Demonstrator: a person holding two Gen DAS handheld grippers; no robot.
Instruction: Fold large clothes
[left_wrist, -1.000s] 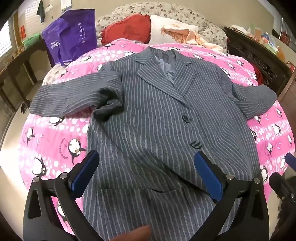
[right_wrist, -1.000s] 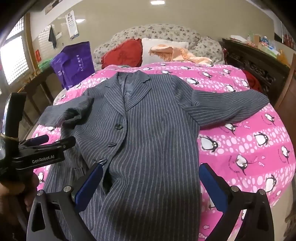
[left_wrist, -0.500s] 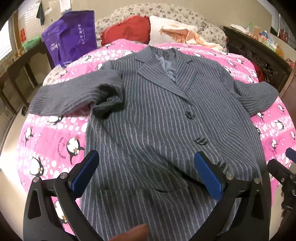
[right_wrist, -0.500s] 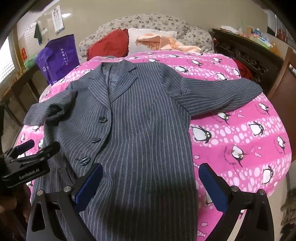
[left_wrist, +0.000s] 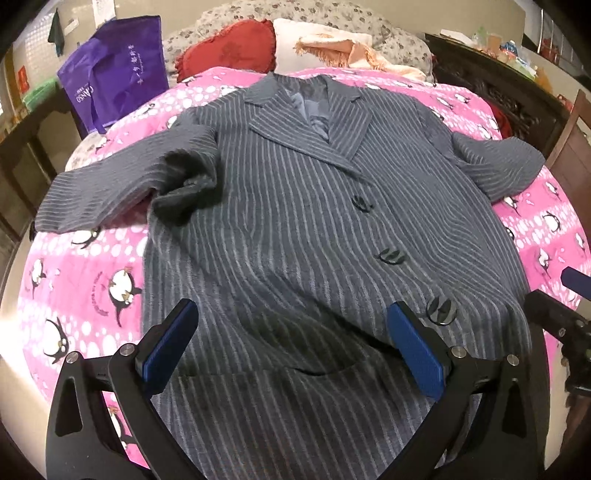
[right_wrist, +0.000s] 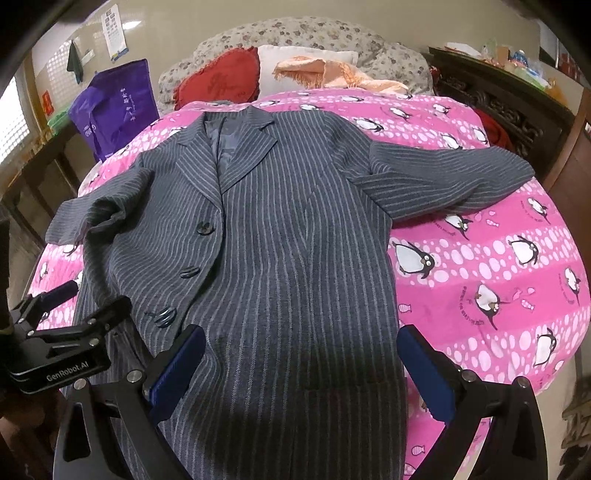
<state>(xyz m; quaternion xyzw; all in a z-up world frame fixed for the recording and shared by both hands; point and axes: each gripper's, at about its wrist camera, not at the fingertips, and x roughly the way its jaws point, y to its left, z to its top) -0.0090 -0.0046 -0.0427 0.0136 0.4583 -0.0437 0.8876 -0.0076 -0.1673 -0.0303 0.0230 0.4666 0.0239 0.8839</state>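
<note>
Jacket (left_wrist: 295, 229) cloth looked soft, heavy and floppy on the bed (left_wrist: 92, 280). You held both hand-held grippers (left_wrist: 291, 343) (right_wrist: 303, 365) apart, empty; take its sleeve cuffs (left_wrist: 55, 210).

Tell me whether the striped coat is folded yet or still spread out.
Spread out. The striped coat lies flat and face up on the pink bedspread, sleeves out to both sides, front buttoned; no fold made.

Coat (left_wrist: 295, 240) hem – cut off at bottom edge.
</note>
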